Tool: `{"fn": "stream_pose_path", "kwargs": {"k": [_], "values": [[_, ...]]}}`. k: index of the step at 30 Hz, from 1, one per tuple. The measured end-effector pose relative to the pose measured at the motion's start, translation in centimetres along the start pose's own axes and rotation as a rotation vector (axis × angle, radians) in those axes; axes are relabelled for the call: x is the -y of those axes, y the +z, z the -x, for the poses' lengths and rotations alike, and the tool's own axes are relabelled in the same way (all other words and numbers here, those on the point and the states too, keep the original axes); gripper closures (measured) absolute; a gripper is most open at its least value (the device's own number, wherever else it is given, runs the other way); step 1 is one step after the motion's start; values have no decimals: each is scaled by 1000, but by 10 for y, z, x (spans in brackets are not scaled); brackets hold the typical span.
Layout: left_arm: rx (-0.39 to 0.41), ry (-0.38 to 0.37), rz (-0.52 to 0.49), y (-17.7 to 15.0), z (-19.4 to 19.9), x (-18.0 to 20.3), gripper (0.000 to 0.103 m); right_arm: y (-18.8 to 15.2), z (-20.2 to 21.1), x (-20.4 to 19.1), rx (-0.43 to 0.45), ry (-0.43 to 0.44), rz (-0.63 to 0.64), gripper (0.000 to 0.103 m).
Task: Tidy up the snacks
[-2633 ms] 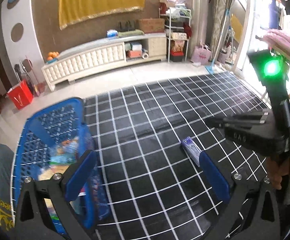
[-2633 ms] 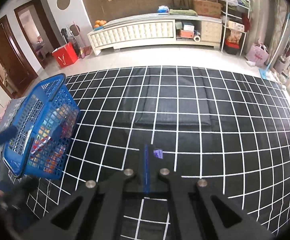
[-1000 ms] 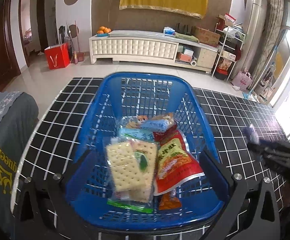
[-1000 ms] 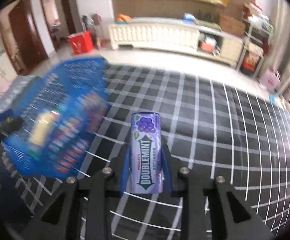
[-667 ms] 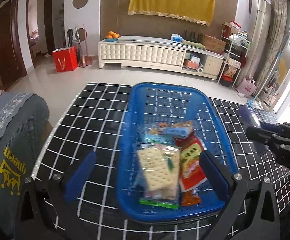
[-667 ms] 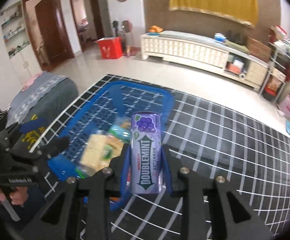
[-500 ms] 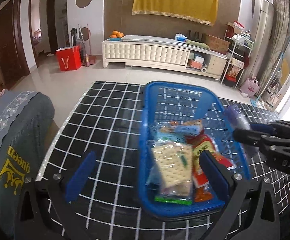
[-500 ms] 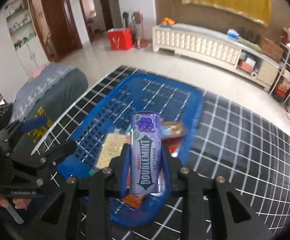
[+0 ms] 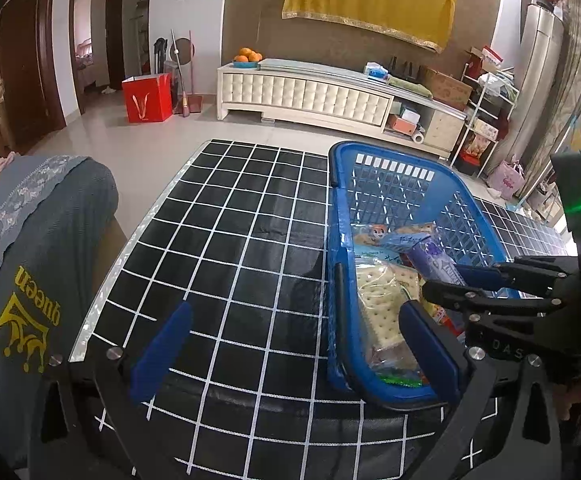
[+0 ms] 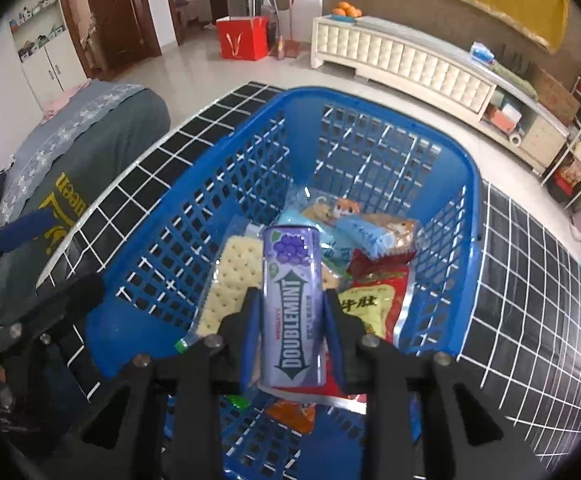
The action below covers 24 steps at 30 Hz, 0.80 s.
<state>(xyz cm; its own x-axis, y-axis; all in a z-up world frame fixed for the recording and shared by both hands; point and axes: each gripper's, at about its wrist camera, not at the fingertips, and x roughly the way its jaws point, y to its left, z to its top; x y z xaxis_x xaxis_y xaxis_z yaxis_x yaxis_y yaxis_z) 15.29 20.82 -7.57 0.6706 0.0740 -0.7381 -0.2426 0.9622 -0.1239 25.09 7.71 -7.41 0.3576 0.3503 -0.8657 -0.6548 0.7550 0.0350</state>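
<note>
Straight ahead of my right gripper [image 10: 290, 332] sits the blue basket [image 10: 194, 216], a plastic tub with lattice walls of small rectangular holes and a smooth, rounded rim. Inside it I see a heap of snacks: a clear packet of pale square crackers [image 10: 230, 280] dotted with pinholes lies just left of my fingers, a glossy red and yellow bag [image 10: 374, 304] lies just right of them, and beyond my fingertips are light blue wrappers with a cartoon hamster [image 10: 342, 216] printed on them. An orange packet [image 10: 294, 416] shows below, under my gripper. My right gripper is clamped on the gum tin [image 10: 294, 312], a slim purple container with rounded corners, grapes printed at its far end and DOUBLEMINT running lengthwise; it hangs above the basket's contents, and I cannot tell whether it touches them. From my left gripper [image 9: 294, 352], whose blue-padded fingers [image 9: 162, 348] stand wide apart with nothing between them, the basket lies ahead and to the right, with the right finger overlapping its near corner in view. The basket stands on a black mat [image 9: 234, 248] with a white grid, slightly creased. To the left of my left gripper is a grey cushion [image 9: 30, 264] of ribbed fabric with a lace-patterned band and a yellow crown print.
</note>
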Motion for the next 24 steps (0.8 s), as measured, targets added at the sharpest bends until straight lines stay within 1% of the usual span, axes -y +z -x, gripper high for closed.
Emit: {"fn": "stream_pose_path", "kwargs": {"k": [1,2,3,4,6,9,12,14,16,18,19,21,22,24], "values": [[3,0,-1,-1,1,1,1,1,2,-1,5,2,6,60],[11,2,-4,-1,4,2,1,0,6,-2,15,-9,9,44],[20,3,-11,-2,6,4,1,-1,13,-1,36,-29,10,35],[29,5,-17,-3,10,6,1,-2,22,-1,67,-36,11,24],[52,2,-25,-4,18,8,1,-7,40,1,122,-41,2,22],[79,-13,-29,-4,31,14,1,-17,67,7,171,-37,-22,21],[111,-31,-45,-6,48,26,1,-30,95,12,236,-64,-41,19],[133,-38,-62,-7,59,37,1,-41,116,14,287,-77,-56,14],[156,-45,-81,-9,71,49,1,-51,133,15,323,-93,-63,12],[181,-59,-99,-12,86,62,1,-61,149,15,357,-140,-60,8],[194,-64,-108,-13,92,67,1,-68,157,14,378,-185,-50,6],[229,-57,-132,-18,107,81,1,-80,172,14,412,-245,-51,2],[241,-55,-145,-20,112,87,1,-87,180,16,428,-256,-64,0],[261,-61,-167,-25,125,98,1,-100,194,17,457,-266,-90,0]]}}
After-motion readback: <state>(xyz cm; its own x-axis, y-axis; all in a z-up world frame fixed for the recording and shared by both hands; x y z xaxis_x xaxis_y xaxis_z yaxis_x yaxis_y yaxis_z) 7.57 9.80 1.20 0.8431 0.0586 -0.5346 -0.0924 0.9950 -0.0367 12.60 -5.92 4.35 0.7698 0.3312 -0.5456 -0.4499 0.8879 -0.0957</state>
